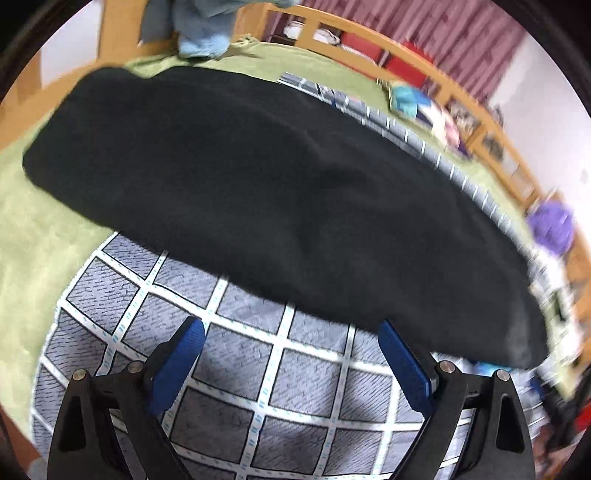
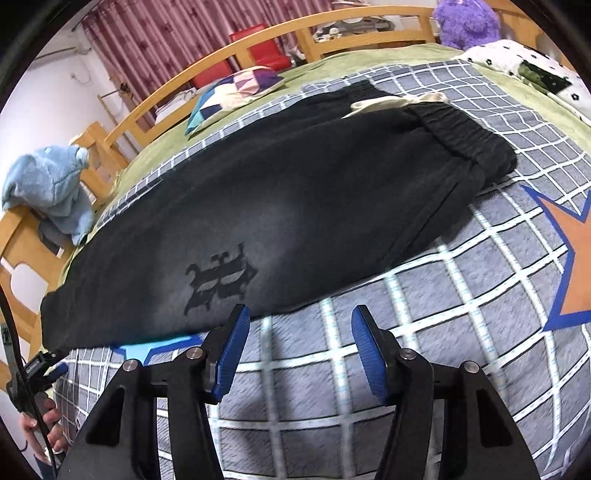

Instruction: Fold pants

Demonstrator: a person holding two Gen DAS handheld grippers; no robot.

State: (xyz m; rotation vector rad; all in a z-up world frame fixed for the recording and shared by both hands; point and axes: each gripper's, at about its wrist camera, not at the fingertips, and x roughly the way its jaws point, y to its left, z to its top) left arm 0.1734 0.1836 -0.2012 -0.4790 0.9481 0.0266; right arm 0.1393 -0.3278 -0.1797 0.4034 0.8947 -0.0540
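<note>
Black pants [image 1: 266, 184] lie flat and lengthwise across a grey checked blanket [image 1: 240, 387] on the bed. In the right wrist view the pants [image 2: 295, 206] show their elastic waistband [image 2: 461, 136] at the upper right and a dark print [image 2: 218, 280] near the near edge. My left gripper [image 1: 290, 328] is open just in front of the pants' near edge, with only blanket between its blue pads. My right gripper [image 2: 301, 314] is also open, narrower, at the near edge beside the print; its left pad [image 2: 232, 350] reaches the hem, and nothing is gripped.
A green sheet [image 2: 369, 59] and a wooden bed frame [image 2: 207, 62] surround the blanket. A blue plush [image 2: 51, 184] hangs at the left, a purple plush [image 2: 465, 22] sits at the back right, and a patchwork pillow [image 2: 236, 92] lies behind the pants. A person's hand [image 2: 40, 424] shows at the lower left.
</note>
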